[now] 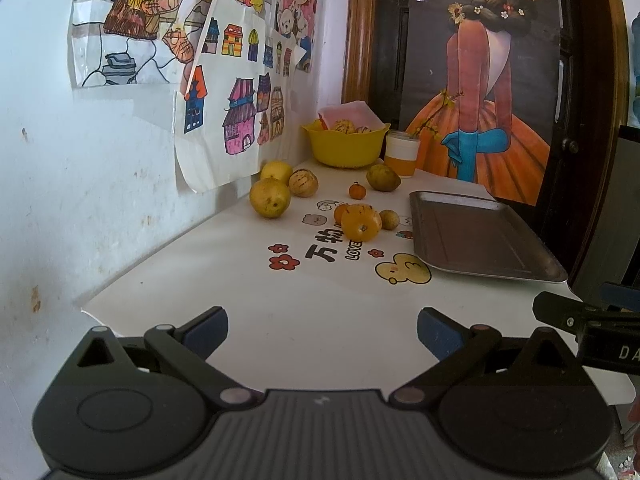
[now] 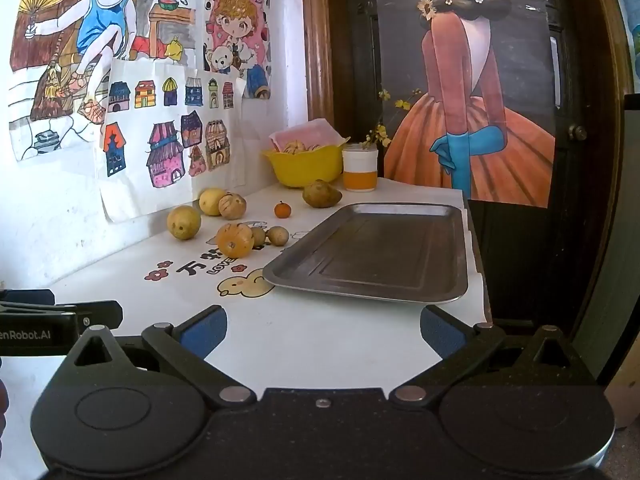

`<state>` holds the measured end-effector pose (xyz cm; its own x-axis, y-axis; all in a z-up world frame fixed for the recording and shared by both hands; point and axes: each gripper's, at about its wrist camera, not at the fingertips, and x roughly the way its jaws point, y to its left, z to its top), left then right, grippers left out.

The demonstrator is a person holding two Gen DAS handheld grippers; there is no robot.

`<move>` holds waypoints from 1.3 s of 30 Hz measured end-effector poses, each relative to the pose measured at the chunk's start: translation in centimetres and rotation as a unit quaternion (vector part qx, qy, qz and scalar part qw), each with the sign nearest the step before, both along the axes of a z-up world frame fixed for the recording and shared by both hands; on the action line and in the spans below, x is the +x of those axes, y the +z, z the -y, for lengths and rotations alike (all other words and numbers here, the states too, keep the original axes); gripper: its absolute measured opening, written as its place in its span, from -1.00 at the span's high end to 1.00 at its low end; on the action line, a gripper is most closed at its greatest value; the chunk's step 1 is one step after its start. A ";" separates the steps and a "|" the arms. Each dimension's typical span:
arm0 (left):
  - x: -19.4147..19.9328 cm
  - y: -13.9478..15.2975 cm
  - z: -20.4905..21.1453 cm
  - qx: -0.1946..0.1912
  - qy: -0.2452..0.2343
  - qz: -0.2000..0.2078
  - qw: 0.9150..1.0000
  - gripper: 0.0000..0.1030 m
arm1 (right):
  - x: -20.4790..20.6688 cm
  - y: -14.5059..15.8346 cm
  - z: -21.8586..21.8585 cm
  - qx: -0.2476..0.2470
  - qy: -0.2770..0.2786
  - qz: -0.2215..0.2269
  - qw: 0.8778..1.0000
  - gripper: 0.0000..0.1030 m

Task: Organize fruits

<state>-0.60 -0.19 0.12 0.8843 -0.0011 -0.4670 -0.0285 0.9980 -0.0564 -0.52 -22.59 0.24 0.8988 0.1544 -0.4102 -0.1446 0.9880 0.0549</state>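
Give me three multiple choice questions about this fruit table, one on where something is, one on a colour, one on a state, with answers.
1. Where does the metal tray lie relative to the loose fruit?
A. To the right of it
B. To the left of it
C. Under it

2. What colour is the bowl at the back of the table?
A. Blue
B. Yellow
C. White

3. What state is the right gripper in?
A. Shut on a small orange
B. Shut on nothing
C. Open and holding nothing

Answers:
1. A: the fruit lies toward the wall, and the tray lies right of it.
2. B: the bowl holding fruit beside the white and orange cup is yellow.
3. C: its jaws stand wide apart over bare table.
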 end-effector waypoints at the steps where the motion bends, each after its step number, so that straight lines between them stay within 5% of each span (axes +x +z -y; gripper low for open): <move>1: -0.1 0.0 0.0 0.000 0.000 0.000 1.000 -0.99 | 0.0 0.0 0.0 0.000 0.000 0.000 1.000 -0.99; 28: 0.1 -1.1 -0.5 -0.002 0.000 -0.004 1.000 -0.99 | 0.1 0.4 0.2 -0.001 0.002 -0.003 1.000 -0.99; 39: 2.7 -1.1 -0.9 0.014 0.028 -0.051 0.998 -0.99 | 1.9 0.5 -1.2 -0.034 0.051 -0.033 0.998 -0.99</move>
<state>2.14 0.73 -0.97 0.8300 0.0611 -0.5544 -0.0886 0.9958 -0.0229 1.39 -21.41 0.69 0.8506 0.2130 -0.4808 -0.2428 0.9701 0.0001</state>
